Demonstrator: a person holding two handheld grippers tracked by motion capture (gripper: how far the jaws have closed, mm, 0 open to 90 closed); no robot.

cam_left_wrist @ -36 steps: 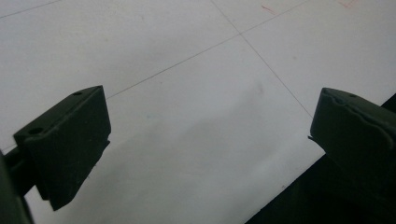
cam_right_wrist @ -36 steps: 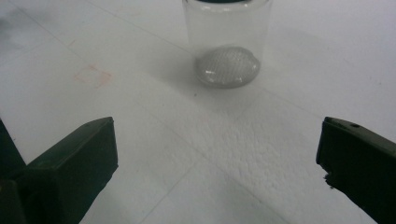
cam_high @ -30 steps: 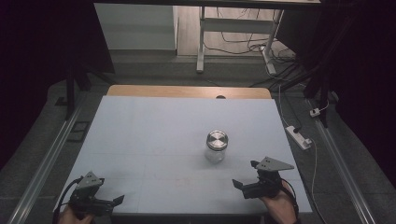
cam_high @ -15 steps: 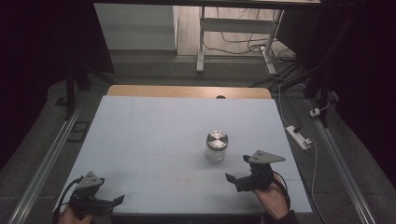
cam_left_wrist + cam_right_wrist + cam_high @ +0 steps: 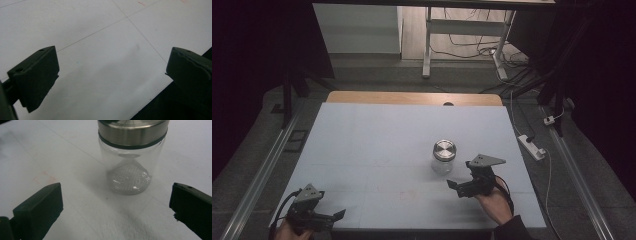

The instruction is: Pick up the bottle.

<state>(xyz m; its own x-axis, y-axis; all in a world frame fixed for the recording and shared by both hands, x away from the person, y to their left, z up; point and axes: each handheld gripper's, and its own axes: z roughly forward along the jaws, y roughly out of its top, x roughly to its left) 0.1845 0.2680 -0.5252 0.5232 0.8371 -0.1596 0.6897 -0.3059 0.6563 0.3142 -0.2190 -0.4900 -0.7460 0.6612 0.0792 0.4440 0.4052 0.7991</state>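
A: From the high view, what lies around the jar [image 5: 444, 156]?

B: Little. It stands alone on the pale desk [image 5: 377, 145], right of centre. A power strip [image 5: 530, 146] lies on the floor off the desk's right edge, well apart, and cables trail on the floor past the far edge. Nothing sits between the jar and the right gripper [image 5: 456, 186], which is near it on the person's side, jaws apart. The left gripper [image 5: 334, 215] is at the near left corner, well apart from the jar, jaws also apart.

A: And the jar's axis?

B: Upright, lid on top, long axis vertical.

A: The left gripper view?

B: Its jaws stand wide over bare desk with thin seam lines crossing it. The desk's edge runs under the right-hand jaw, dark beyond.

A: The right gripper view?

B: Wide jaws at either lower corner, the jar [image 5: 132, 157] straight ahead between their lines, not touching either. The way is clear. It points up, base flat on the desk.

A: How does it look?

B: Clear glass, round, with a brushed metal lid [image 5: 132, 131] and a dark ring under it. The base shows a fine grid pattern through the glass.
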